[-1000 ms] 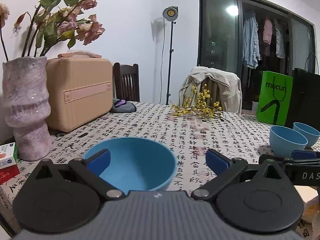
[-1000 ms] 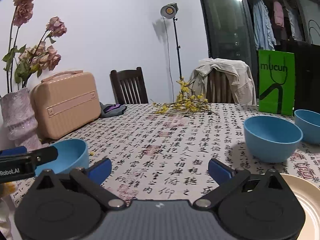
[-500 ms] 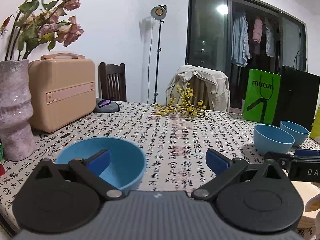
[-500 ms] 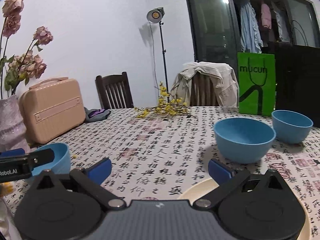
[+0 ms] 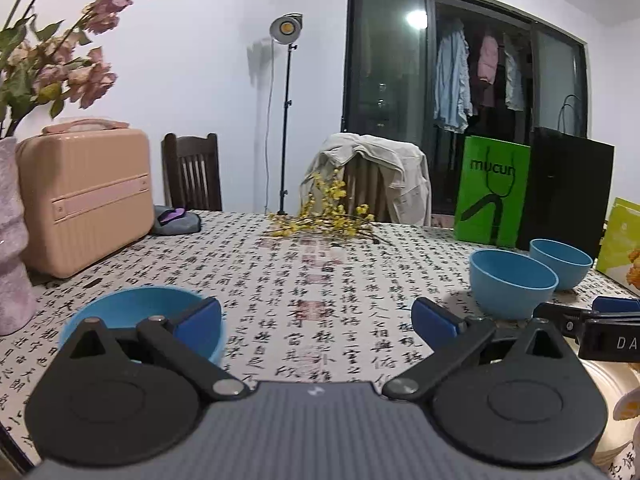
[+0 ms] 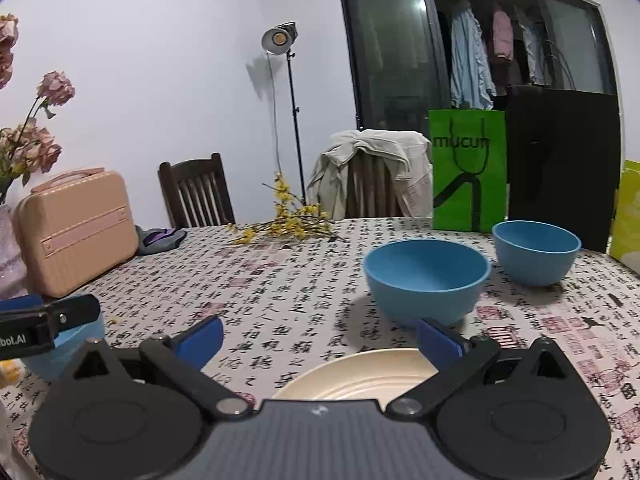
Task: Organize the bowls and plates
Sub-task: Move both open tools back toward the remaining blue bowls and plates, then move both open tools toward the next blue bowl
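Plainly legible, the green paper bag (image 6: 468, 170) at the far edge of the tabletop (image 6: 280, 280) reads "mucun" in dark letters, and black Chinese calligraphy covers the tablecloth. In the right wrist view the other tool's side shows "bot.AI"; in the left wrist view the neighbouring tool shows "DA".

Three matte blue bowls are on the tabletop, all upright and plain. Two stand near each other towards the right: the nearer bowl (image 6: 426, 280) and the farther bowl (image 6: 536, 252), just in front of the bags. The third bowl (image 5: 136, 316) sits at the left, behind the left gripper's left finger. One cream plate (image 6: 360, 372) lies just below the right gripper (image 6: 320, 338).

Both the left gripper (image 5: 316, 318) and the right have their blue-padded fingers spread wide, holding nothing.
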